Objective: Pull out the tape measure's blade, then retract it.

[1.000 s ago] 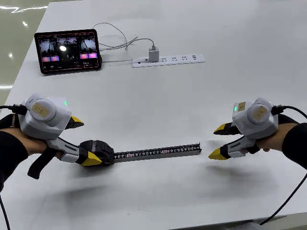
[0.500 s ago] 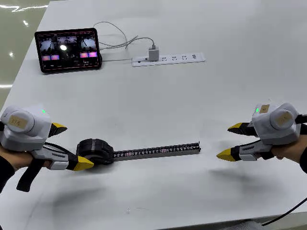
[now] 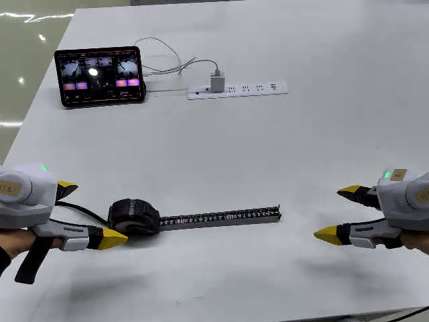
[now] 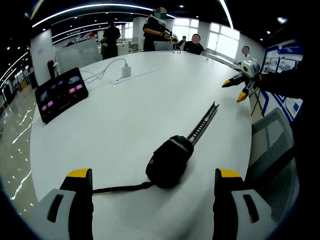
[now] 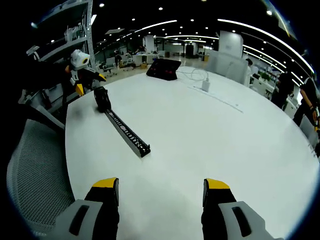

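A black tape measure (image 3: 134, 216) lies on the white table (image 3: 268, 147), its blade (image 3: 221, 217) pulled out flat to the right and ending in a small hook (image 3: 277, 212). In the left gripper view the case (image 4: 169, 161) sits just ahead of the jaws with a black strap (image 4: 117, 189) trailing from it. My left gripper (image 3: 86, 212) stands open just left of the case, not touching it. My right gripper (image 3: 343, 213) is open well to the right of the blade's tip (image 5: 143, 149), nothing between its yellow-tipped fingers (image 5: 106, 184).
A tablet (image 3: 100, 74) with a lit screen stands at the back left. Beside it a white power strip (image 3: 238, 88) with a plugged charger and cables lies on the table. A mesh chair (image 5: 35, 185) sits at the table's near edge. People stand beyond the far end (image 4: 155, 30).
Both grippers have drawn outward. The left one let go of the tape measure's case and backed off to the left; the right one moved further right. The tape measure stays put, blade out.
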Motion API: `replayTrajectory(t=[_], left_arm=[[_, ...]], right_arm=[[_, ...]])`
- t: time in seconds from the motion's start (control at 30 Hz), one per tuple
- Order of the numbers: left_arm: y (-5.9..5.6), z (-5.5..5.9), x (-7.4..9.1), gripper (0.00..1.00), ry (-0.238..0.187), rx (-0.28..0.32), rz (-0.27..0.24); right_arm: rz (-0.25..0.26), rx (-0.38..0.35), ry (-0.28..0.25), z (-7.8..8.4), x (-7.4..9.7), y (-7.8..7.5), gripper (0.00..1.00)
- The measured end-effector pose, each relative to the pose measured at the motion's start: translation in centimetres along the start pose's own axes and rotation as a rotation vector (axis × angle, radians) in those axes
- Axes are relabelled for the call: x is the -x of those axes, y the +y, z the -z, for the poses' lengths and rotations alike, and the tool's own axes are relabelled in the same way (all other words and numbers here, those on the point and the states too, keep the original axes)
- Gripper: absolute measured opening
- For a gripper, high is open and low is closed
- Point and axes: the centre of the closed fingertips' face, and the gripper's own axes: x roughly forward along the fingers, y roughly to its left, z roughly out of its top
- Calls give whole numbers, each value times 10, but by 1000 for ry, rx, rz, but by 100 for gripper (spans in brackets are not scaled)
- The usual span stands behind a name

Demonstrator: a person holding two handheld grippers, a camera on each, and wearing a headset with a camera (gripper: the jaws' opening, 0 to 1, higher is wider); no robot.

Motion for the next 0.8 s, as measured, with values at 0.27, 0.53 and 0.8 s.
replayTrajectory(t=[0.27, 0.53, 0.8], left_arm=[[-2, 9, 8, 99, -58, -14, -33], [-16, 38, 7, 99, -42, 2, -17], [-24, 46, 15, 99, -64, 37, -30]], right_arm=[[17, -17, -11, 10, 13, 2, 76], [21, -32, -23, 16, 23, 5, 86], [31, -47, -44, 24, 31, 10, 99]])
